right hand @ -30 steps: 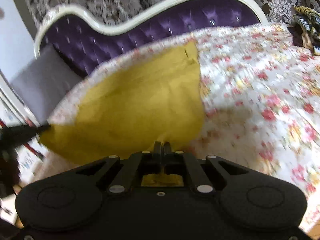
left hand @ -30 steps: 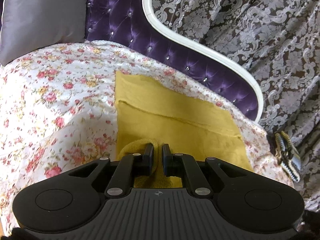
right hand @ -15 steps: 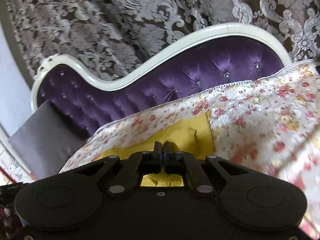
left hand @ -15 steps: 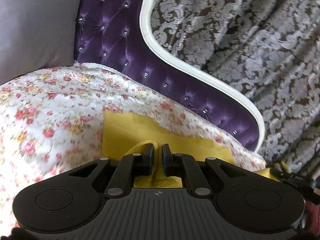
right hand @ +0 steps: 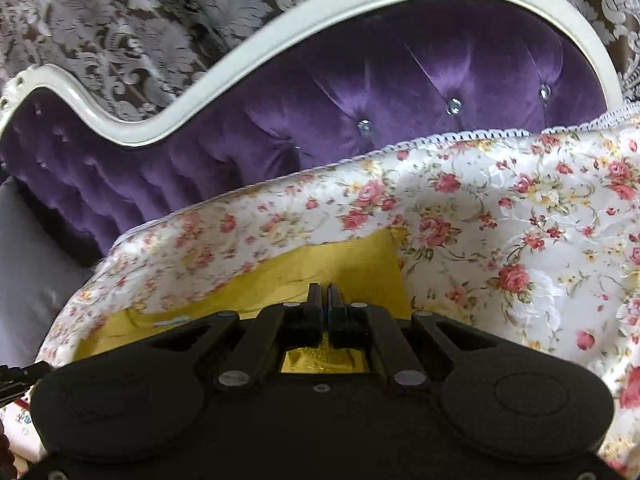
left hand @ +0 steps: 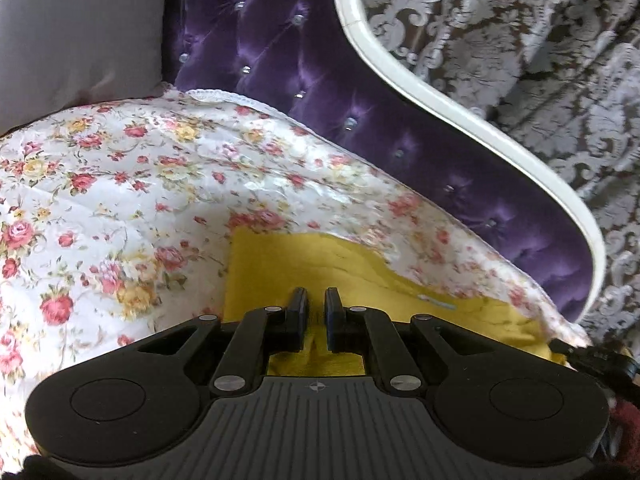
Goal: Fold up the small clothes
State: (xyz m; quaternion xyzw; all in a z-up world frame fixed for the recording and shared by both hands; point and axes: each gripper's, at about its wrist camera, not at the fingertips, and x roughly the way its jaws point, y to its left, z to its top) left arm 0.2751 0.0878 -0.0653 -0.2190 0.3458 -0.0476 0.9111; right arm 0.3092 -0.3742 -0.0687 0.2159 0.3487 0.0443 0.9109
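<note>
Left wrist view: the left gripper [left hand: 316, 308] is clenched on a pinch of the mustard-yellow knitted garment [left hand: 320, 264], yellow cloth showing in the narrow slot between its black fingers [left hand: 298, 312]. A second ago a broad yellow panel lay spread ahead of it on the floral quilted bedspread [left hand: 120, 184]; now only a short strip shows beyond the fingertips, its far edge close to the purple tufted velvet headboard [left hand: 280, 60] with its white curved frame [left hand: 440, 108]. The grey pillow [left hand: 72, 32] sits at far left. A pale label shows on the cloth to the right.

Right wrist view: the right gripper [right hand: 324, 304] is clamped tight on the same garment [right hand: 352, 264], jaws nearly meeting over a thin layer. Earlier the cloth billowed lifted and blurred; now it lies low on the bedspread [right hand: 520, 220], its right corner just beyond the fingers, with the headboard [right hand: 360, 92] looming larger.

I judge that both grippers have carried the near edge over towards the far edge, so this fold is nearly laid; what remains is setting the edges in line and letting go.
</note>
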